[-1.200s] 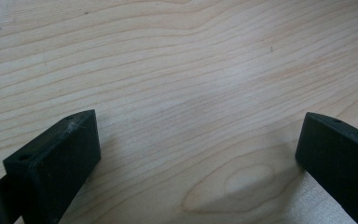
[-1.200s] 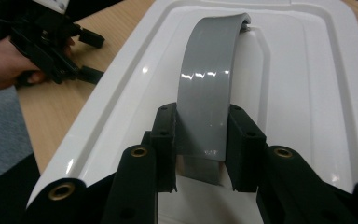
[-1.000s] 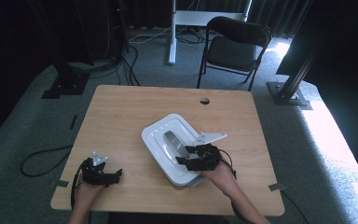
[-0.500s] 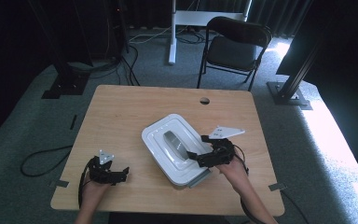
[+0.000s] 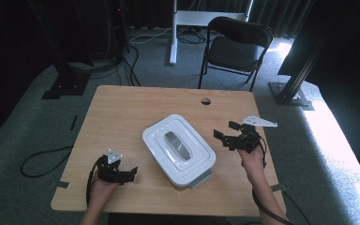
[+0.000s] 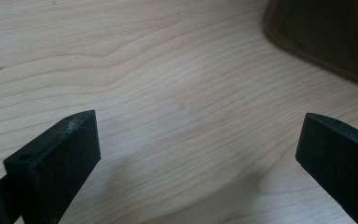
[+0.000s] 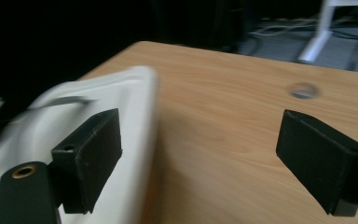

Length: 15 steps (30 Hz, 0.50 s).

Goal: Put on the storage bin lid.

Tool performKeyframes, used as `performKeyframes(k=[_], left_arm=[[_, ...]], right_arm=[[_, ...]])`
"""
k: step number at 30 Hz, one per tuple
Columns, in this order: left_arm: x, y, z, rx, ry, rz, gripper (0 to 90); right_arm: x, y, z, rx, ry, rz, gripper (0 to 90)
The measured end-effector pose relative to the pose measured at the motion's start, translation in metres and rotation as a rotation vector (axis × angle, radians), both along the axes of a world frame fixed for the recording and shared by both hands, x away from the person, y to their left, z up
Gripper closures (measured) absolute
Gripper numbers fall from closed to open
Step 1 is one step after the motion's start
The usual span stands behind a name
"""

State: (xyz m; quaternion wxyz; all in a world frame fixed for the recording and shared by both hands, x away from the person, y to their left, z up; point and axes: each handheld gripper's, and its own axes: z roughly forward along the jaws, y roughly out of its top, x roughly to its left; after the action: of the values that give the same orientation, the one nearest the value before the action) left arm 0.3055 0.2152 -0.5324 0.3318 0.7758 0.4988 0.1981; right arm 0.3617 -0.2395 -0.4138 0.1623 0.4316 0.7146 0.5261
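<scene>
Since a second ago, the right gripper point(image 5: 226, 134) has pulled off the box point(image 5: 178, 149) to its right, jaws having just opened wide, nothing between them. One white lidded box lies mid-table point(image 5: 122, 112), its long axis running diagonally from far-left to near-right, one grey handle point(image 5: 177, 145) along it. Near the front-left corner, the left gripper point(image 5: 127, 173) has shifted slightly, jaws spread, empty.

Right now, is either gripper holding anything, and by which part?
Nothing is held. The right gripper is open beside the white container, apart from it, and the left gripper is open over bare table.
</scene>
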Motion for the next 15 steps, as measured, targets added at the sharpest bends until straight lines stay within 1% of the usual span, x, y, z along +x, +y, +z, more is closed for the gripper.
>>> performKeyframes(k=[1, 2, 4, 5, 6, 7, 11, 12, 13, 14, 15], left_arm=[[0.000, -0.002, 0.001, -0.003, -0.002, -0.003, 0.2], [0.000, -0.004, 0.001, -0.004, 0.001, -0.007, 0.2], [0.001, -0.008, 0.003, -0.007, -0.001, -0.017, 0.2], [0.001, -0.011, 0.003, -0.005, -0.004, -0.020, 0.2], [0.002, -0.013, 0.004, -0.003, -0.005, -0.023, 0.2], [0.003, -0.015, 0.005, -0.009, -0.009, -0.026, 0.2], [0.005, -0.024, 0.007, -0.009, -0.020, -0.043, 0.2], [0.005, -0.026, 0.008, -0.010, -0.022, -0.045, 0.2], [0.005, -0.026, 0.008, -0.010, -0.022, -0.045, 0.2], [0.006, -0.031, 0.009, -0.007, -0.028, -0.055, 0.2], [0.006, -0.033, 0.009, -0.009, -0.031, -0.057, 0.2]], right_arm=[[0.004, -0.002, -0.004, -0.007, 0.013, -0.030, 13.7], [0.008, -0.004, -0.010, -0.015, 0.023, -0.047, 13.7], [0.016, -0.005, -0.023, -0.055, 0.048, -0.087, 13.7], [0.020, -0.005, -0.031, -0.064, 0.066, -0.090, 13.8], [0.023, -0.005, -0.038, -0.070, 0.088, -0.083, 13.8], [0.026, -0.005, -0.045, -0.070, 0.101, -0.081, 13.8], [0.033, -0.003, -0.066, -0.105, 0.127, -0.069, 13.8], [0.034, -0.002, -0.071, -0.107, 0.133, -0.061, 13.8], [0.034, -0.002, -0.071, -0.107, 0.133, -0.061, 13.8], [0.035, 0.001, -0.080, -0.119, 0.144, -0.039, 13.8], [0.035, 0.002, -0.082, -0.117, 0.147, -0.032, 13.8]])
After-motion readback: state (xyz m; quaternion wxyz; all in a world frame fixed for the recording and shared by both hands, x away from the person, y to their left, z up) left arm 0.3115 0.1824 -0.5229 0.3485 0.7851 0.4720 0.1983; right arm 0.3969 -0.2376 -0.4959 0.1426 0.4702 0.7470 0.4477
